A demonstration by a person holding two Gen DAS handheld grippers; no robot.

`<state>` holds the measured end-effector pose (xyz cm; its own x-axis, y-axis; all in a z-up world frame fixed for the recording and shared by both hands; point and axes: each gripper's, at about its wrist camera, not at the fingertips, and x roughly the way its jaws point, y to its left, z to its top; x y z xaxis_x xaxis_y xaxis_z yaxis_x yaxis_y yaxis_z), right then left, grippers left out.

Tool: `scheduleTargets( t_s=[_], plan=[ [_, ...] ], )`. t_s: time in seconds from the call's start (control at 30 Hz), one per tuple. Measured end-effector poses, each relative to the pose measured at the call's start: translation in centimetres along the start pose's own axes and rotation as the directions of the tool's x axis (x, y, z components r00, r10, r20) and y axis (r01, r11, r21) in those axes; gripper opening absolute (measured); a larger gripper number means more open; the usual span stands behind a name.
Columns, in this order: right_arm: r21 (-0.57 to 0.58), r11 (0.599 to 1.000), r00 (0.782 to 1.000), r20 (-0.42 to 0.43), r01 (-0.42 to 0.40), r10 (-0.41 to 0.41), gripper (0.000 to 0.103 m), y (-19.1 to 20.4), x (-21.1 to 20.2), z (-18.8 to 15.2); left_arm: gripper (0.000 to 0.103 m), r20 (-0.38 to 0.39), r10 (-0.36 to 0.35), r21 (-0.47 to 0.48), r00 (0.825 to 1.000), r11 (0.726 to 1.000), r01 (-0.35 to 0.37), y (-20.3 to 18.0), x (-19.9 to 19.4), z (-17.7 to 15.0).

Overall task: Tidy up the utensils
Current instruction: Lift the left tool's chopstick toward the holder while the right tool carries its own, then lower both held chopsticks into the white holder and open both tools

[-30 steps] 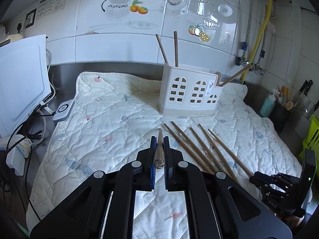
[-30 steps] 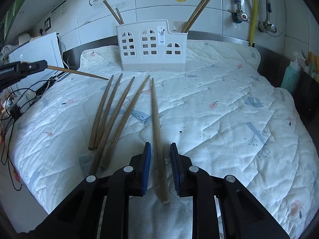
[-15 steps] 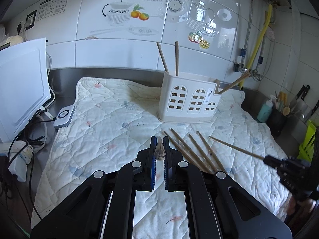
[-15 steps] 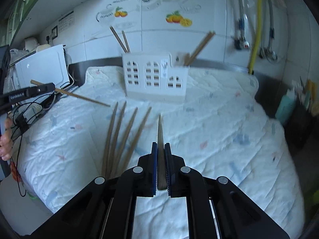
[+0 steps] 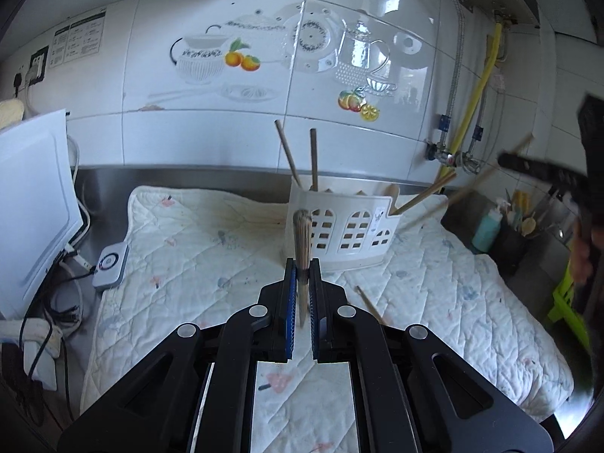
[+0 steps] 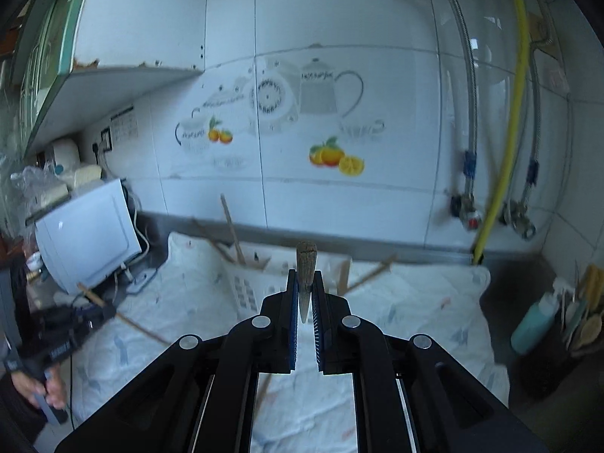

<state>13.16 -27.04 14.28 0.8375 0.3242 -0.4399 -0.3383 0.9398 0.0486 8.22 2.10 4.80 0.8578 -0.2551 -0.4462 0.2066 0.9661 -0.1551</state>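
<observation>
Left wrist view: your left gripper (image 5: 301, 287) clamped on chopstick (image 5: 302, 243), butt end toward camera. White utensil caddy (image 5: 341, 234) sits ahead on quilted mat (image 5: 188, 249). Tip it more upright before lowering into slot, I'd say.

Right wrist view: right gripper (image 6: 305, 302) pinching its own chopstick (image 6: 305, 271), caddy (image 6: 245, 287) below, blurry. Slow down, aim for free compartment, watch other stick.

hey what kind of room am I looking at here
Most likely a home kitchen: glossy white wall tiles with teapot and fruit decals, a white plastic utensil caddy holding wooden chopsticks, and a steel counter under a quilted white cloth.
</observation>
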Motion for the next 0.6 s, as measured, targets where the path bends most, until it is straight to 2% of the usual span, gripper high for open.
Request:
scheduleTargets(
  t_s=[0.17,0.23,0.43,0.5,0.6],
  plan=[
    [-0.038,0.997,0.998,-0.013,0.064,-0.065,0.007,-0.6,2.3,4.9,0.005,0.006,-0.033,0.002,0.999,0.999,0.033,-0.5,0.3,1.1],
    [-0.038,0.998,0.996,-0.058,0.059,-0.062,0.007,-1.0,4.2,6.0,0.005,0.014,-0.046,0.000,0.999,0.999,0.046,-0.6,0.4,1.8],
    [-0.040,0.997,0.978,-0.195,0.072,-0.079,0.007,-1.5,10.0,5.2,0.005,0.083,-0.089,0.022,0.993,0.996,0.087,-2.0,0.1,5.1],
    [-0.029,0.997,0.973,-0.218,0.074,-0.078,0.007,-1.8,11.3,4.5,0.005,0.114,-0.103,0.035,0.988,0.994,0.099,-2.8,0.1,6.6],
    [0.002,0.998,0.976,-0.209,0.059,-0.057,0.008,-2.3,11.8,3.7,0.005,0.165,-0.116,0.051,0.979,0.993,0.109,-3.8,0.3,9.2]
  ],
)
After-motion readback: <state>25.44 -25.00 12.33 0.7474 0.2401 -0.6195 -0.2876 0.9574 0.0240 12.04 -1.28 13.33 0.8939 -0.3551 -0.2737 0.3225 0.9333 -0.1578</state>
